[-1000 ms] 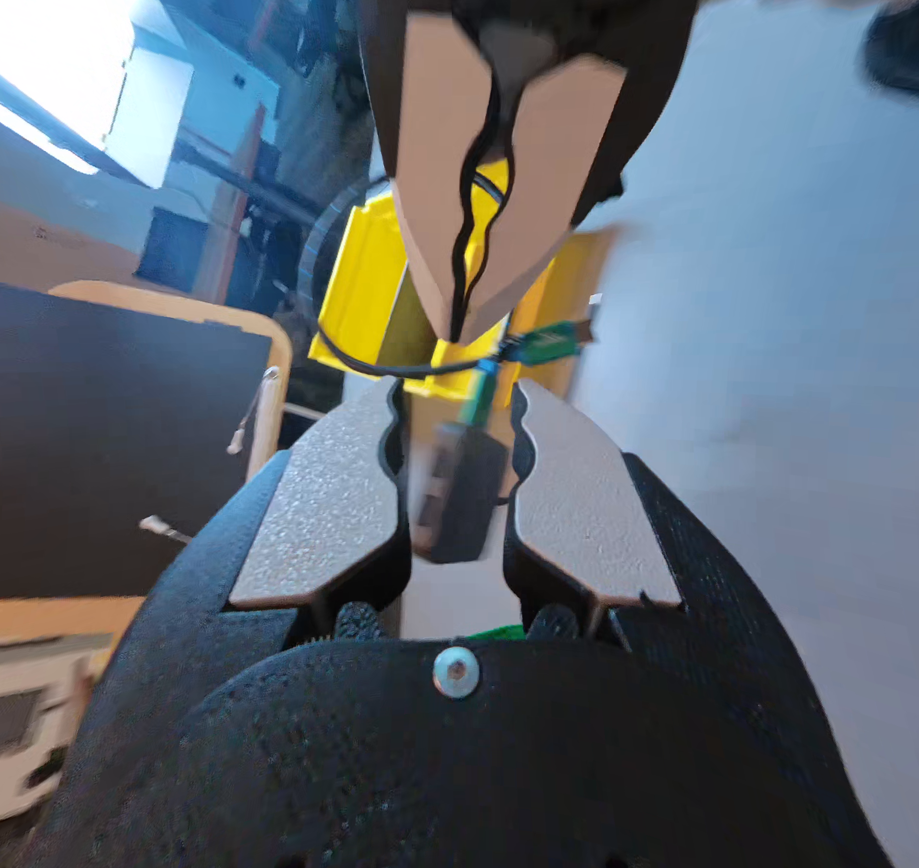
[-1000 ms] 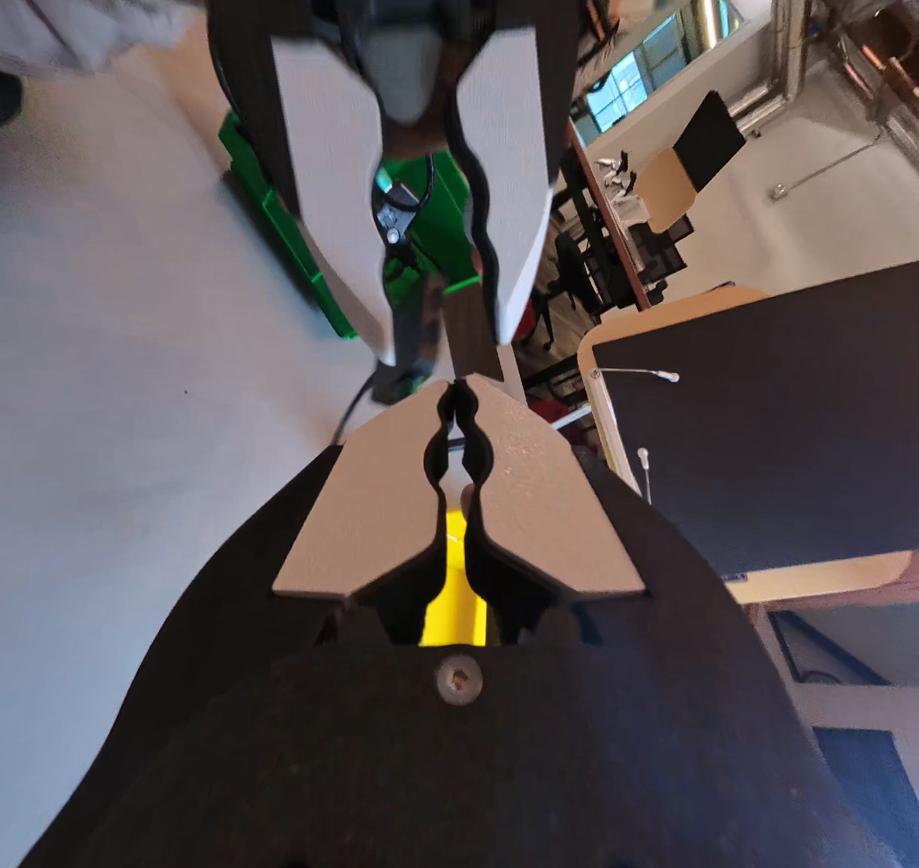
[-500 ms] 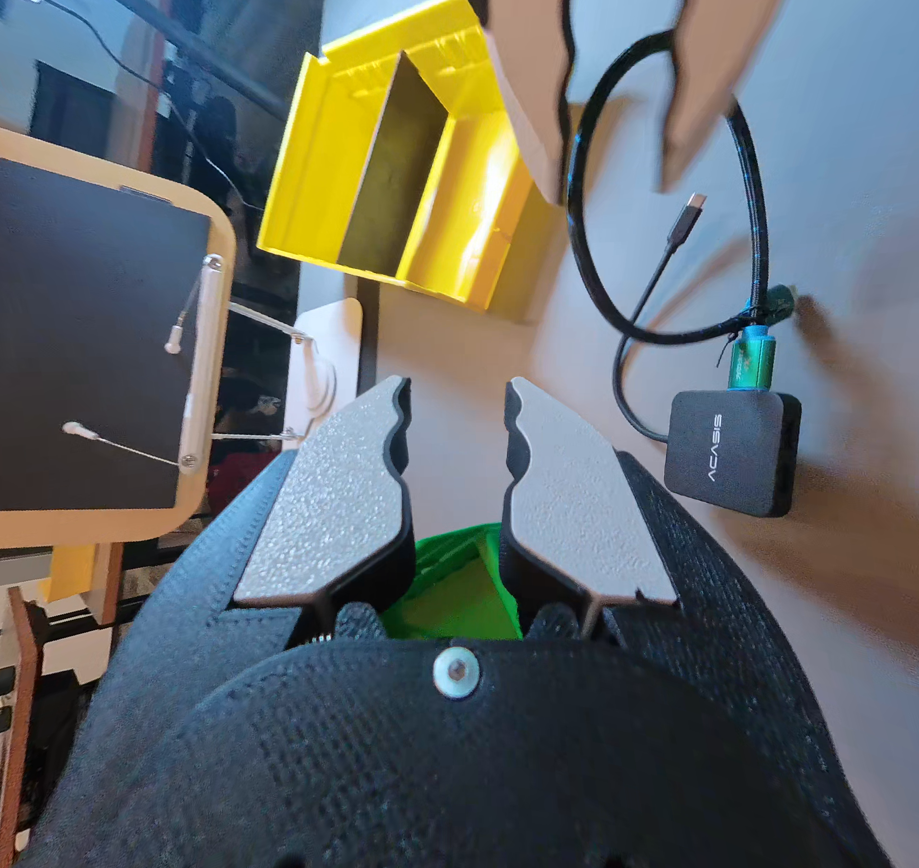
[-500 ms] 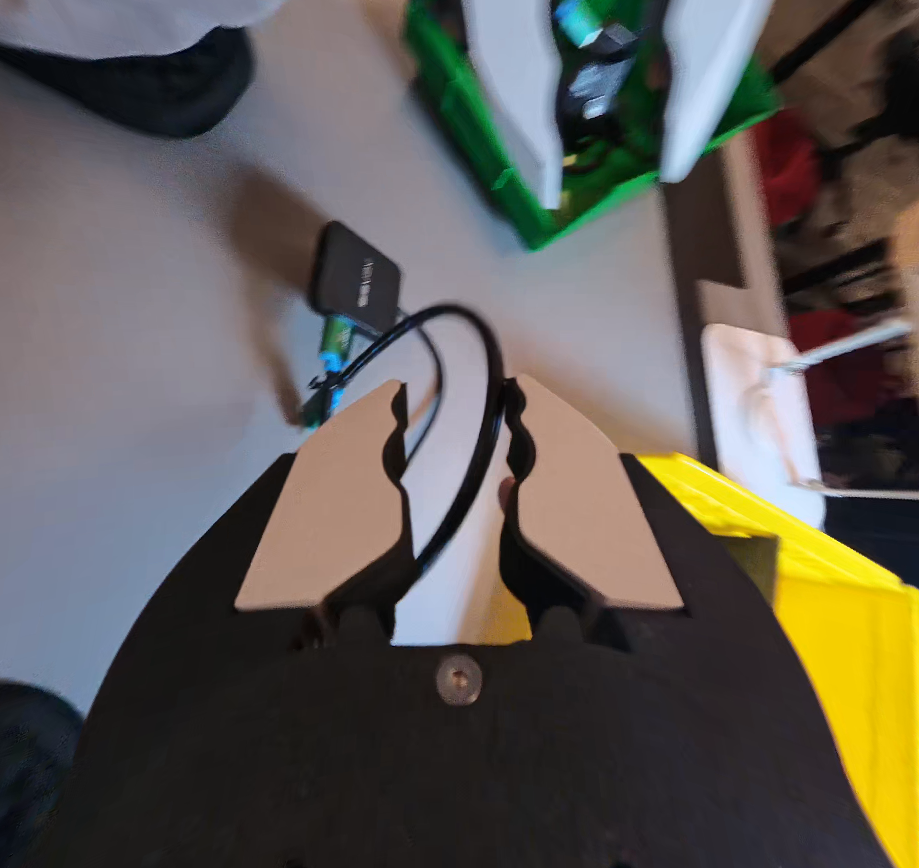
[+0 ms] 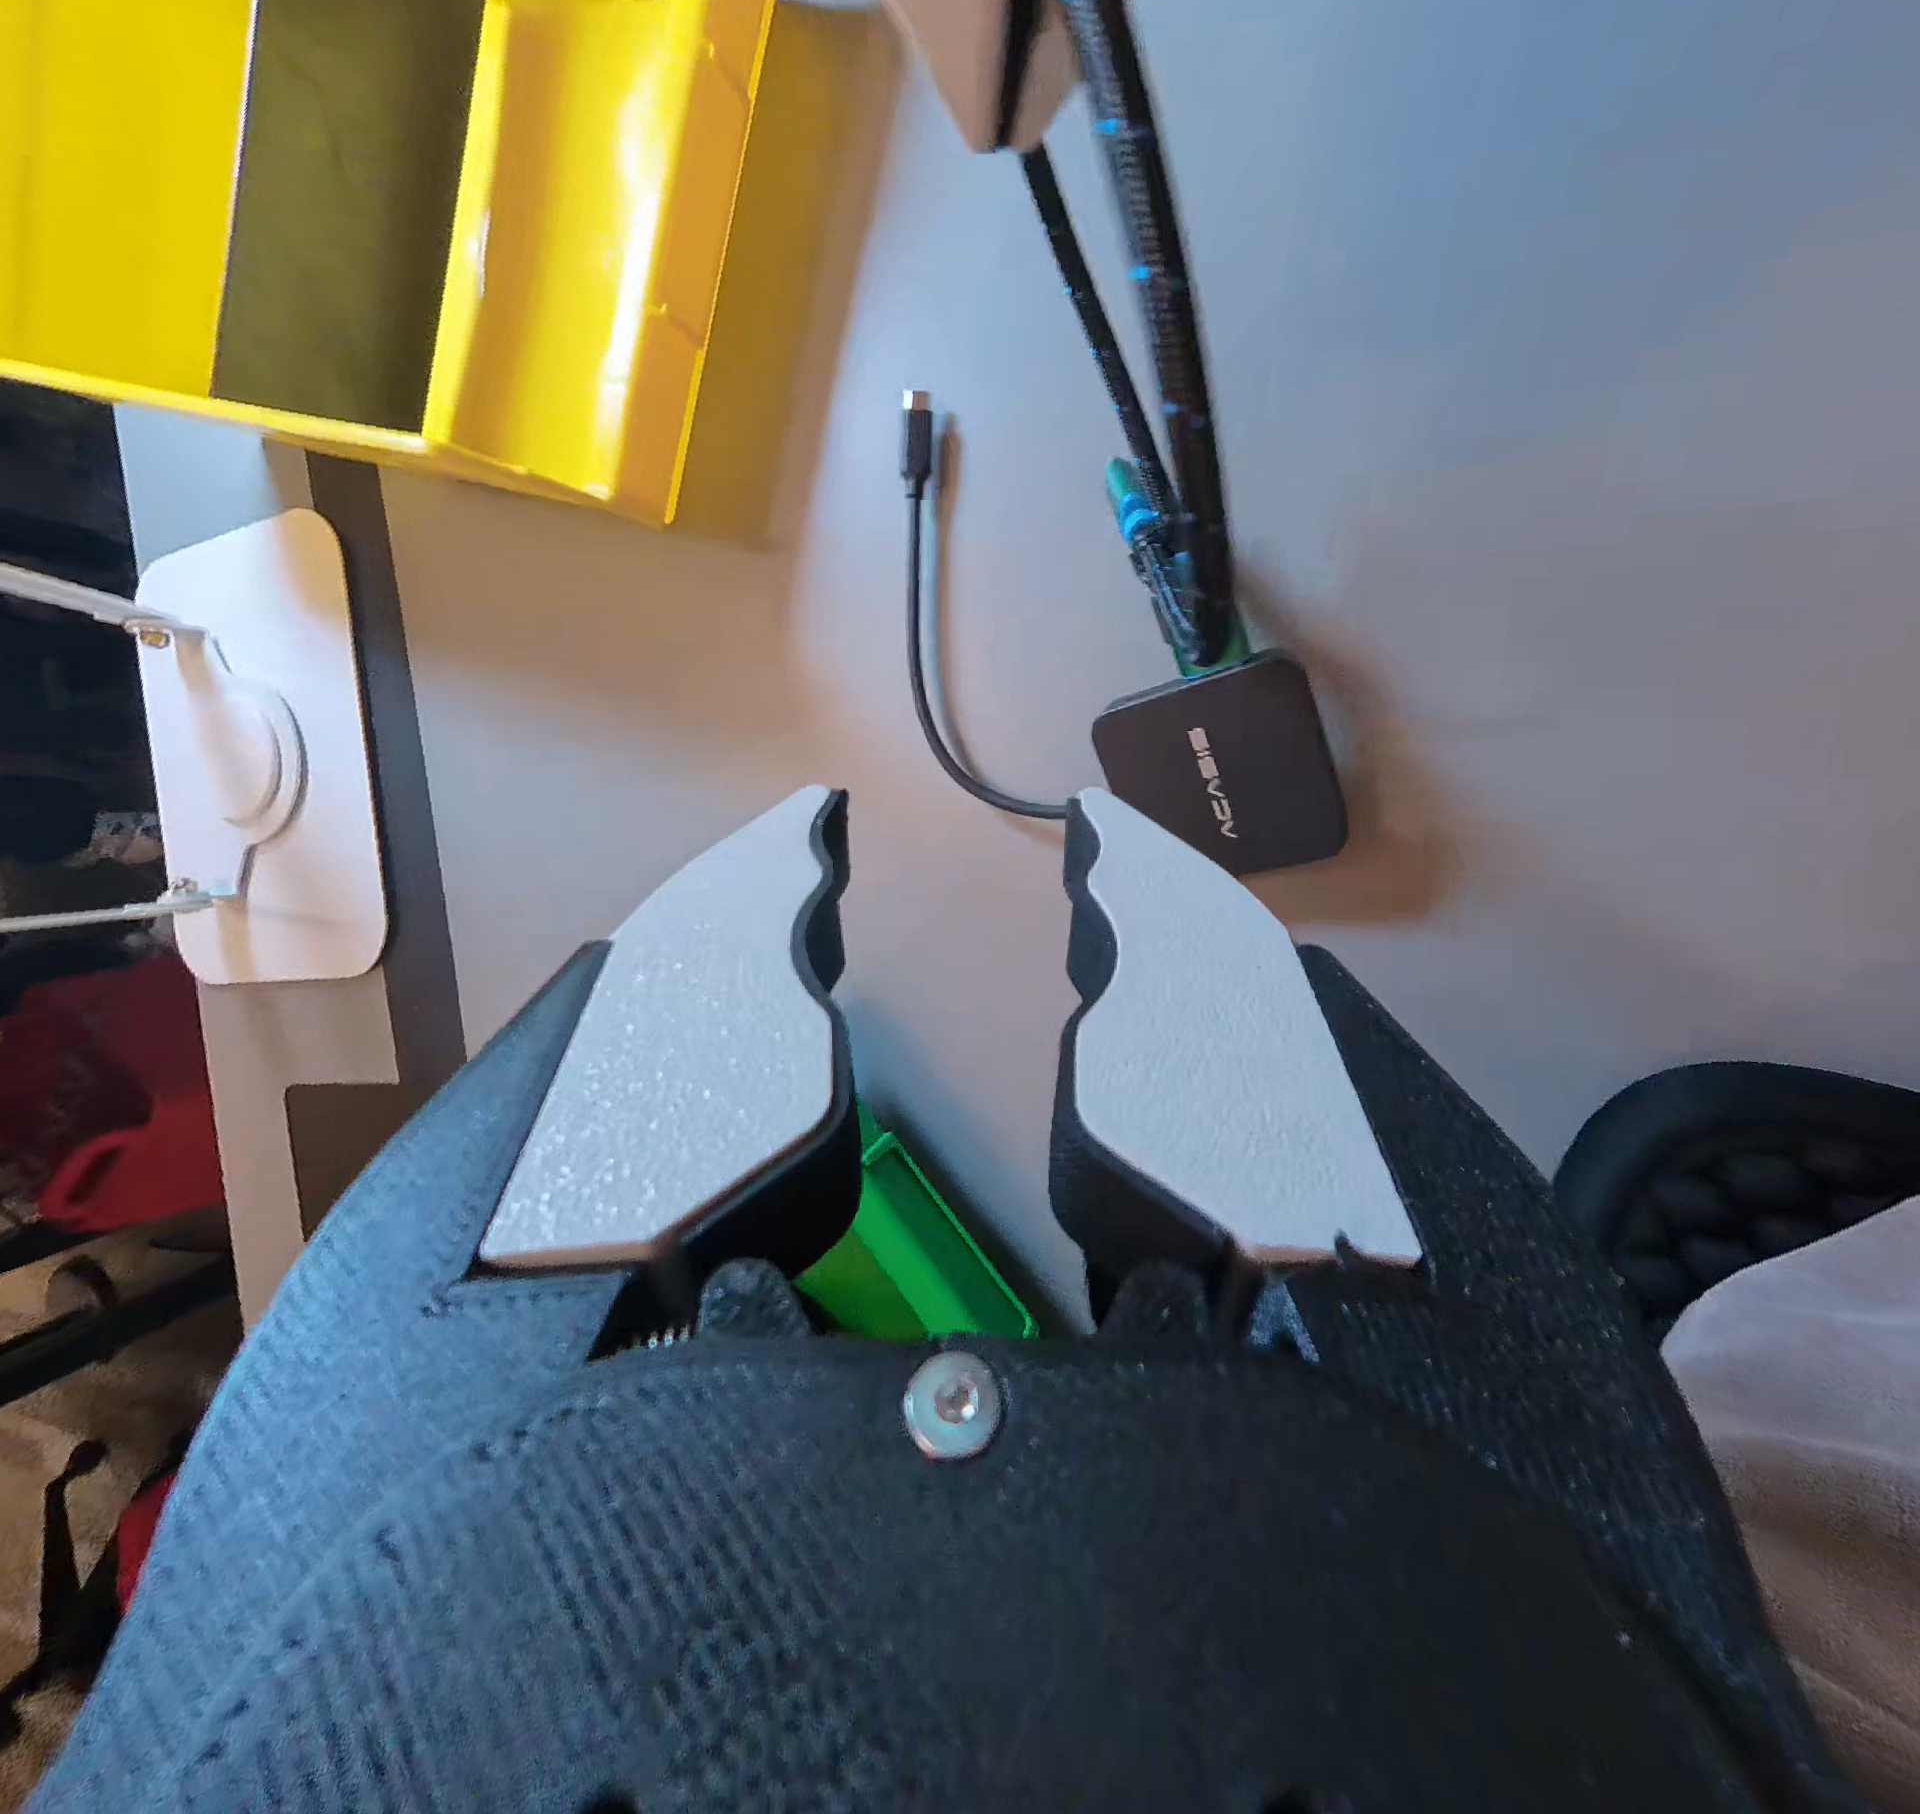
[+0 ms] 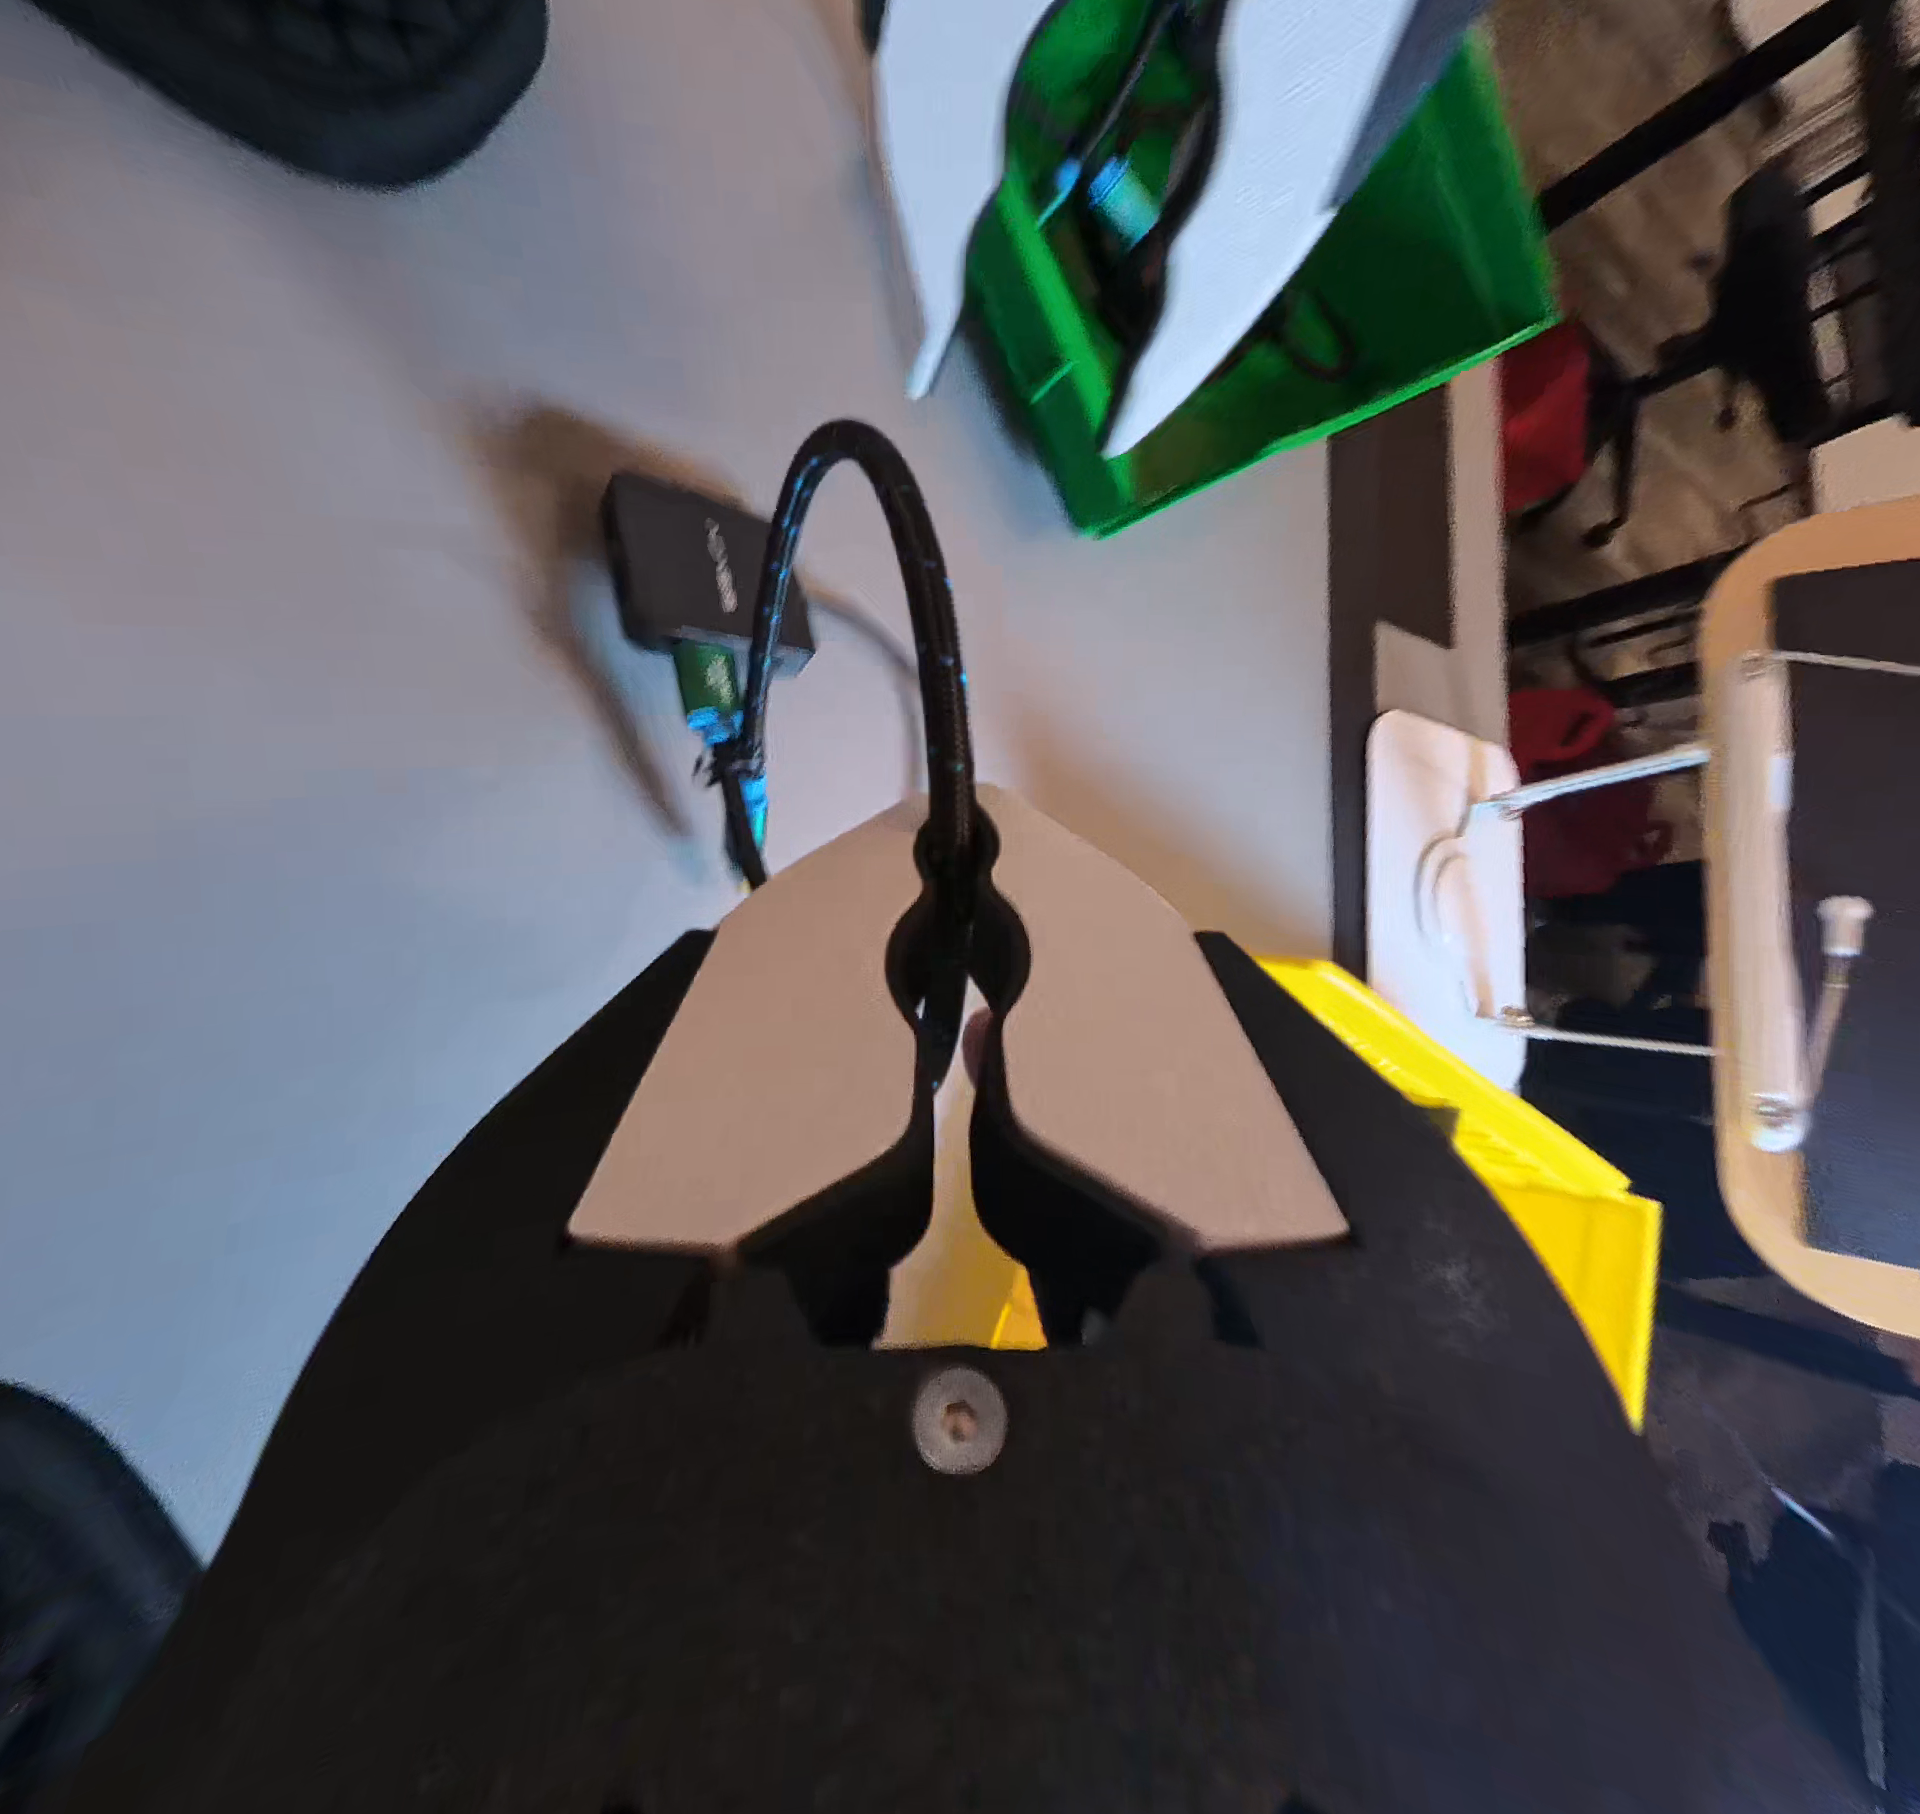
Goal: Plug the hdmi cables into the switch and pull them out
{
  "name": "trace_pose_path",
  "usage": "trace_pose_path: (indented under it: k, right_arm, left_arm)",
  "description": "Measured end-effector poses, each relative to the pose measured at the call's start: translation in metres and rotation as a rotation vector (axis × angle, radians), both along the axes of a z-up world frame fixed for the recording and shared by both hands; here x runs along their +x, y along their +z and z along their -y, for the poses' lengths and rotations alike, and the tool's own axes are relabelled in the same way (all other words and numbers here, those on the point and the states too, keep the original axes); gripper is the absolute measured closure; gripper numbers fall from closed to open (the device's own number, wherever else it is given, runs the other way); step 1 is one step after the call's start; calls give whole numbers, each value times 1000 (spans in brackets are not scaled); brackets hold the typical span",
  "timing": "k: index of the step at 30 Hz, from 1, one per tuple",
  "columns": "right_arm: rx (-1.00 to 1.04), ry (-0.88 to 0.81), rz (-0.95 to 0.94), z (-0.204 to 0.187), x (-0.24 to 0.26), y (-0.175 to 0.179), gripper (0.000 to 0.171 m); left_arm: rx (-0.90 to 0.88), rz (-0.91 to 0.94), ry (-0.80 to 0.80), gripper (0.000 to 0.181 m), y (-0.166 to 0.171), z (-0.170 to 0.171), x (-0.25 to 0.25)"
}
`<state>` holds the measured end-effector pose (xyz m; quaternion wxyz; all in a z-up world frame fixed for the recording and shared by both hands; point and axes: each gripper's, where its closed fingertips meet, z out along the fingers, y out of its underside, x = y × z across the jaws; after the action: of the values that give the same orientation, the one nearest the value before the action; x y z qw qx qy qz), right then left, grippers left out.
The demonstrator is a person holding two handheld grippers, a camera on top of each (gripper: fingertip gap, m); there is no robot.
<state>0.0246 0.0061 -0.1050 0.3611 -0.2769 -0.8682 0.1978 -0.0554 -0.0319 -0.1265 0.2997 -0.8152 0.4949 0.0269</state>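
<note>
The switch (image 5: 1221,777), a flat black box, lies on the pale worktop (image 5: 1558,310). A green plug (image 6: 709,681) sits in its edge, and the braided black cable (image 6: 935,621) rises from there in a loop. The right hand-held gripper (image 6: 951,829) is pressed together on that cable, pinching it a short way along the loop, above and near the switch but not touching it. A thin black lead (image 5: 920,621) runs from the switch's other side and ends in a small free plug (image 5: 914,429) lying flat on the worktop.

The left hand-held gripper (image 5: 951,819) is spread and holds nothing; its right fingertip (image 5: 1101,829) shows just beside the switch's near corner, and whether it touches cannot be told. The switch lies ahead and to the right of its gap.

A yellow bin (image 5: 364,154) stands farther off on the left, and a green bin (image 6: 1351,310) sits under the left gripper, with cables inside it.
</note>
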Motion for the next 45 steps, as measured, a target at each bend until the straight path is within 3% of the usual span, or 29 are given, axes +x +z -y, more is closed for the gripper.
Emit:
trace_pose_path:
  k: [6,11,16,21,24,28,32,36,38,40,45]
  right_arm:
    - [-65,-112,-307,-27,8,74,170]
    - [-194,-219,-419,-56,29,112,171]
    - [-196,-324,-512,-82,41,132,170]
    - [-295,-380,-633,-97,50,156,170]
    - [-400,-313,-677,-93,57,168,170]
    - [-564,-218,-703,-87,64,179,170]
    - [-741,-134,-710,-88,70,185,170]
    - [-842,-96,-692,-90,65,182,169]
    - [-861,-87,-679,-90,62,180,169]
    - [-869,-73,-672,-88,61,178,169]
    - [-847,-113,-665,-97,60,172,169]
  left_arm:
    - [63,129,-145,133,20,7,36]
    - [22,119,-292,124,-1,0,85]
    - [115,72,-261,114,-15,-34,99]
    - [394,-42,-161,110,10,-71,80]
    - [611,-121,-126,120,35,-89,69]
    - [866,-104,-175,165,71,-87,74]
    - [963,-55,-186,158,93,-78,79]
    - [906,31,-209,154,91,-73,83]
    - [891,1,-211,154,85,-75,80]
    - [883,-33,-220,166,80,-77,78]
    - [827,-8,-223,166,82,-69,80]
